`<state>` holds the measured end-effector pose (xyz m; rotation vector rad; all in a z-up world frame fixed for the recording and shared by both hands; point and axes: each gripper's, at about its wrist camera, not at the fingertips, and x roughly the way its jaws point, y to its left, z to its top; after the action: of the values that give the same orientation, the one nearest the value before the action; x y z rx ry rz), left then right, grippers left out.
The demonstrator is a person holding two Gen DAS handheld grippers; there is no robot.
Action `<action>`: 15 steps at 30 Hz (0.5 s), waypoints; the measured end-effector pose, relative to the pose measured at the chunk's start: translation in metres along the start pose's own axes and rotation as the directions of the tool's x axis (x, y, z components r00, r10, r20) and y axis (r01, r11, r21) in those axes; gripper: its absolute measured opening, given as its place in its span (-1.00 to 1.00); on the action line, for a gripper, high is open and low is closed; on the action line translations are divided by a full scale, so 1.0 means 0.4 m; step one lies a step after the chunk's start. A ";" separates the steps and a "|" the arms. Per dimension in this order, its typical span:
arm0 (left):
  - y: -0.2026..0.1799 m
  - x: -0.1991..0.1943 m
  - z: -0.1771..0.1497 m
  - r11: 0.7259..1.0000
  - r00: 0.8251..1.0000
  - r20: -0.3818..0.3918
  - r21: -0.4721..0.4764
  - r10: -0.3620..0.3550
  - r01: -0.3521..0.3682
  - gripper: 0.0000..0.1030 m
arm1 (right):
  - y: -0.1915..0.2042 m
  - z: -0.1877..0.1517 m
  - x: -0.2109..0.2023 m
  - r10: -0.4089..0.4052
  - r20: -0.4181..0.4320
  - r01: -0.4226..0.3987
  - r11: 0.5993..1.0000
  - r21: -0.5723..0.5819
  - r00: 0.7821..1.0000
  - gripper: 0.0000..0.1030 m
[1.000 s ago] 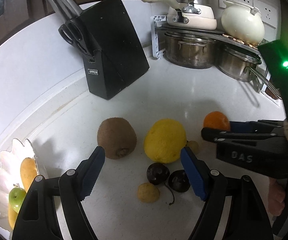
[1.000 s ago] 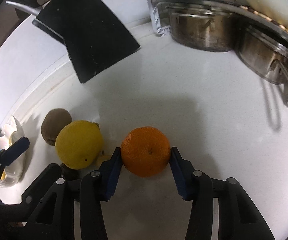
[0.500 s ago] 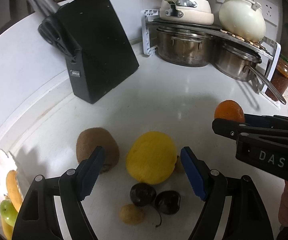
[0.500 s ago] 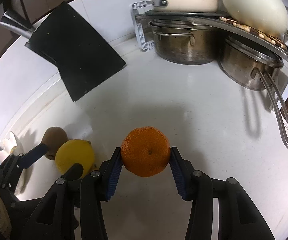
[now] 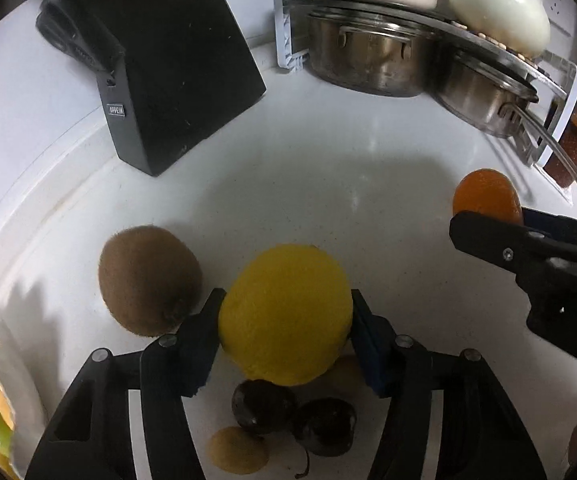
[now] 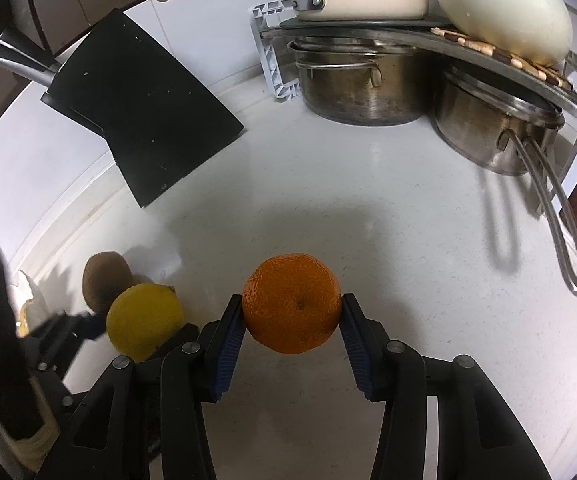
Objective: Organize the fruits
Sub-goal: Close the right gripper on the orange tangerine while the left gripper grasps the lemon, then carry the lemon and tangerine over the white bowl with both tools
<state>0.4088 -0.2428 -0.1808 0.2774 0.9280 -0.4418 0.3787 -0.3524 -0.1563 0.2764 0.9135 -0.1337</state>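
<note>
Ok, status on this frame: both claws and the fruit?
Left claw shut on lemon. Right claw shut on orange, held off the counter. Kiwi close beside the lemon; cherries just below it.

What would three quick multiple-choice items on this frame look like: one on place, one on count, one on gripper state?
1. Where does the brown fuzzy kiwi lie relative to the big yellow lemon, in the left wrist view?
A. to its left
B. on top of it
C. to its right

2. How many dark cherries lie on the white countertop under the lemon in that view?
A. none
B. two
C. five

3. What is the right gripper doing?
A. open over nothing
B. shut on the round orange mandarin
C. shut on a steel pot

Key: 1 A, the kiwi sits left of the lemon, by the left gripper's left finger. 2 B, two dark round fruits lie side by side. 3 B, both blue pads press the mandarin's sides.
</note>
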 end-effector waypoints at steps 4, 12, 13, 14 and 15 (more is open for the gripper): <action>0.000 -0.010 -0.013 0.999 0.999 -0.002 -0.012 -0.036 0.036 0.13 | 0.011 -0.004 -0.007 0.010 0.006 -0.010 1.000 -0.019 1.000 -0.06; 0.004 -0.048 -0.036 0.999 0.999 0.044 -0.040 -0.022 0.024 0.12 | 0.009 -0.016 -0.029 0.000 0.019 0.001 1.000 -0.022 1.000 -0.06; 0.006 -0.058 -0.037 0.999 0.998 0.055 -0.045 -0.019 0.021 0.12 | 0.010 -0.017 -0.032 0.002 0.021 -0.001 1.000 -0.020 1.000 -0.06; 0.007 -0.067 -0.038 0.999 0.998 0.064 -0.049 -0.018 0.021 0.12 | 0.010 -0.018 -0.037 0.006 0.024 -0.005 1.000 -0.018 1.000 -0.06; 0.010 -0.077 -0.037 0.998 0.997 0.072 -0.054 -0.018 0.022 0.12 | 0.012 -0.019 -0.043 0.007 0.027 -0.007 1.000 -0.017 1.000 -0.06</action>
<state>0.3843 -0.2257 -0.1638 0.2014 0.8722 -0.4416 0.3636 -0.3458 -0.1460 0.2619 0.8862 -0.1230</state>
